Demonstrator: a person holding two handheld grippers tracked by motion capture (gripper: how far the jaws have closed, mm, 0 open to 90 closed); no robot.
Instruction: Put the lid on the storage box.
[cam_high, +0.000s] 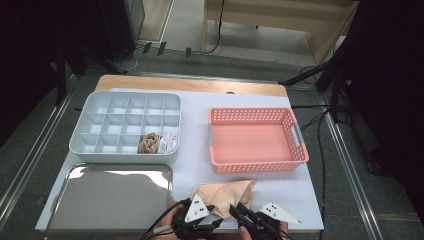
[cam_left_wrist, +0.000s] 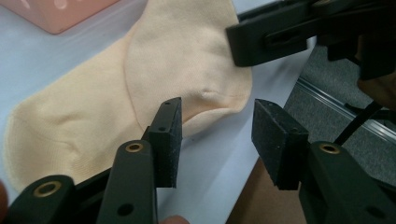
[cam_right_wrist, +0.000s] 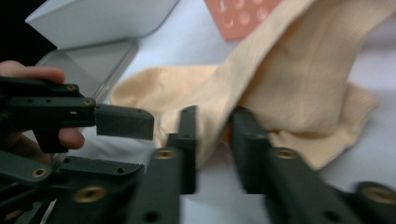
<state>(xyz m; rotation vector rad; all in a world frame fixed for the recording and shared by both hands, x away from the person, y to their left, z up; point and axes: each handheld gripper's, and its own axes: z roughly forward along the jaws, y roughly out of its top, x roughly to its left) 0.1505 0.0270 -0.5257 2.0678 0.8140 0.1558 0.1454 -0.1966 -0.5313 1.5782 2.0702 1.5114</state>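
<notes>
A beige sock (cam_high: 226, 192) lies on the white mat near the table's front edge, just in front of the pink basket. In the right gripper view a raised fold of the sock (cam_right_wrist: 285, 84) runs between the jaws of my right gripper (cam_right_wrist: 215, 128), which is shut on it. My left gripper (cam_left_wrist: 217, 123) stands open at the sock's (cam_left_wrist: 140, 84) near edge, one jaw tip over the cloth and nothing between the jaws. Both grippers sit side by side at the bottom of the high view, left gripper (cam_high: 212, 220) and right gripper (cam_high: 239, 211).
A pink basket (cam_high: 256, 165) stands right of centre. At the back left is a grey compartment box (cam_high: 125, 150) with rolled socks (cam_high: 149, 143) in two front cells. A metal tray (cam_high: 112, 200) lies at the front left. The table edge is right behind the grippers.
</notes>
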